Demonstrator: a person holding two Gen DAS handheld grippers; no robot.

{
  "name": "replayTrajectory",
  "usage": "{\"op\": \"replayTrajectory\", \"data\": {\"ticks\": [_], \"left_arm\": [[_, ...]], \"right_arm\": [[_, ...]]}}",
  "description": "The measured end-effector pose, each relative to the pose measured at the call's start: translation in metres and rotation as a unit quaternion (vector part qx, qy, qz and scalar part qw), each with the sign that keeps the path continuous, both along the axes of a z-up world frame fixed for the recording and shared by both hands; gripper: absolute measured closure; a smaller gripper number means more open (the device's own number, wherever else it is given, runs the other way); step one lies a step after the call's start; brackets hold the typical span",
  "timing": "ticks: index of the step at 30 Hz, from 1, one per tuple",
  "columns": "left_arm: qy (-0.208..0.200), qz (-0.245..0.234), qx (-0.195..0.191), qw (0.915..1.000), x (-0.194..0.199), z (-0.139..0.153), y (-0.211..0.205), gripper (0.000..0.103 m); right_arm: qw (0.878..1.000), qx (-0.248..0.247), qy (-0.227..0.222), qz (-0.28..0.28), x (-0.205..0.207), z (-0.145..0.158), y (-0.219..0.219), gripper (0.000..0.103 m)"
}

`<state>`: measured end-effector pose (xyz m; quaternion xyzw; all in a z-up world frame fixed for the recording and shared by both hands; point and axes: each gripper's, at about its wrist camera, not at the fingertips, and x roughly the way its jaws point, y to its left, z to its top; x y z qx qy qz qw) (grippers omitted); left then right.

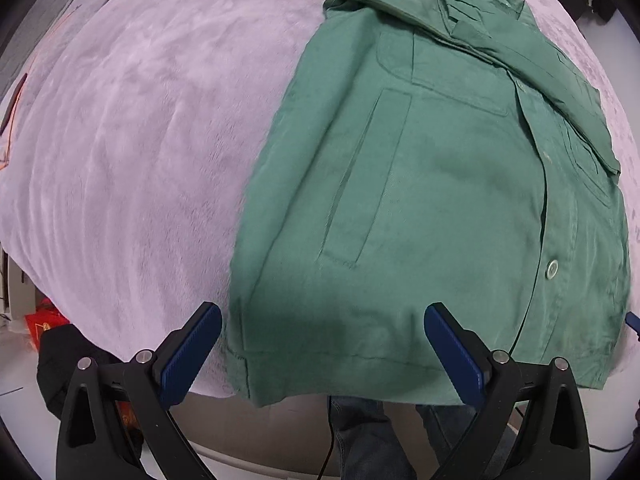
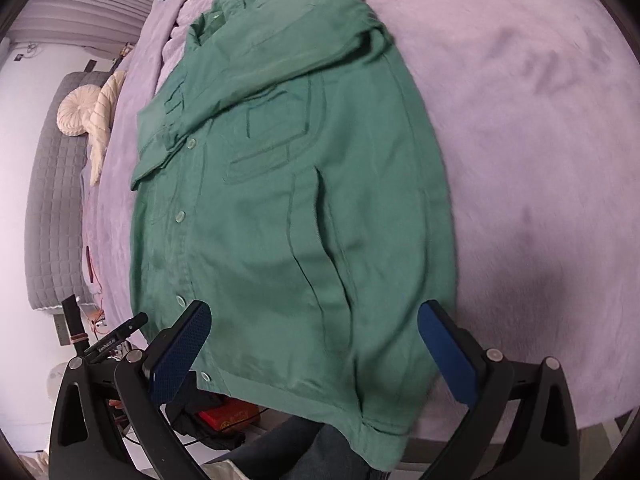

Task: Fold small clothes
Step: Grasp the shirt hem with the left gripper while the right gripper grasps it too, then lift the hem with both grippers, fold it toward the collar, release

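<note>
A green jacket (image 1: 432, 200) is lying spread out on a lilac plush blanket (image 1: 140, 140) that is covering the bed, its front facing up, with its hem hanging just over the near edge of the bed, close to the person's legs in dark jeans (image 1: 368, 440). Both sleeves are lying folded across the chest, near the collar, and a row of pale buttons (image 2: 181, 216) is running down the placket. The left gripper (image 1: 323, 354) is hovering above the hem at the jacket's near corner, its blue-padded fingers spread wide with nothing between them; one finger is sitting over bare blanket just beside the jacket's side edge, the other over the fabric. The right gripper (image 2: 314, 356) is hanging over the hem at the opposite side, jaws likewise gaping wide and gripping nothing, with green cloth filling the gap between them. Whether either set of fingertips is actually touching the cloth is hard to tell from these angles. Off beyond the far side of the bed, a cream shell-shaped cushion (image 2: 78, 114) is leaning against a grey quilted headboard (image 2: 56, 184), and something red (image 2: 230, 416) is sitting on the floor beneath the bed's edge.
</note>
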<state>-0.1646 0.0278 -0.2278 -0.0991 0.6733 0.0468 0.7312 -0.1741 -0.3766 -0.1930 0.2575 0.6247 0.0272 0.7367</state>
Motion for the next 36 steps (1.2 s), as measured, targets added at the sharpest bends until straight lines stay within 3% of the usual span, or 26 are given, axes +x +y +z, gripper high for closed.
{"op": "replayTrajectory", "data": {"ticks": [5, 7, 13, 17, 19, 21, 22, 23, 24, 25, 26, 28, 30, 33, 36], "left_arm": [[0.021, -0.002, -0.028, 0.9994, -0.016, -0.023, 0.004, 0.002], [0.018, -0.015, -0.017, 0.9996, -0.017, -0.028, -0.003, 0.002], [0.011, -0.024, -0.031, 0.9992, -0.014, -0.028, -0.019, 0.002], [-0.004, -0.044, -0.044, 0.9981, -0.021, -0.019, -0.024, 0.004], [-0.006, -0.049, -0.040, 0.9980, -0.024, -0.016, -0.025, 0.018], [0.001, -0.044, -0.033, 0.9985, -0.026, -0.016, -0.018, 0.053], [0.003, -0.036, -0.046, 0.9983, -0.026, -0.016, -0.012, 0.055], [0.000, -0.029, -0.060, 0.9978, -0.025, -0.015, -0.004, 0.062], [-0.001, -0.027, -0.074, 0.9969, -0.025, -0.012, -0.002, 0.066], [-0.003, -0.030, -0.082, 0.9962, -0.025, -0.008, -0.002, 0.069], [-0.006, -0.034, -0.090, 0.9953, -0.025, -0.003, -0.001, 0.073], [-0.014, -0.038, -0.110, 0.9931, -0.024, 0.012, 0.001, 0.074], [-0.029, -0.029, -0.142, 0.9890, -0.020, 0.032, 0.005, 0.075], [-0.052, -0.014, -0.172, 0.9836, -0.004, 0.062, 0.008, 0.075], [-0.082, 0.003, -0.189, 0.9786, 0.026, 0.086, 0.015, 0.075]], "right_arm": [[0.999, 0.006, 0.023, -0.029, -0.047, -0.022, -0.014, 0.000], [0.999, 0.023, 0.025, -0.030, -0.057, -0.031, -0.013, 0.000], [0.997, 0.077, 0.019, -0.005, -0.055, -0.050, 0.018, 0.000], [0.996, 0.087, 0.012, 0.006, -0.052, -0.052, 0.036, 0.000], [0.996, 0.089, 0.010, 0.003, -0.053, -0.052, 0.041, 0.000], [0.996, 0.091, 0.012, -0.004, -0.053, -0.052, 0.042, 0.003], [0.996, 0.091, 0.017, -0.011, -0.052, -0.054, 0.041, 0.006], [0.995, 0.091, 0.025, -0.017, -0.052, -0.056, 0.041, 0.023], [0.995, 0.091, 0.035, -0.020, -0.051, -0.058, 0.039, 0.056], [0.994, 0.100, 0.047, -0.023, -0.050, -0.061, 0.037, 0.074], [0.992, 0.114, 0.049, -0.023, -0.050, -0.062, 0.036, 0.082], [0.990, 0.136, 0.038, -0.009, -0.046, -0.054, 0.036, 0.084], [0.984, 0.177, 0.018, -0.007, -0.042, -0.039, 0.032, 0.094], [0.974, 0.224, -0.026, -0.004, -0.027, -0.005, 0.027, 0.094], [0.969, 0.238, -0.065, 0.003, 0.000, 0.029, 0.023, 0.094]]}}
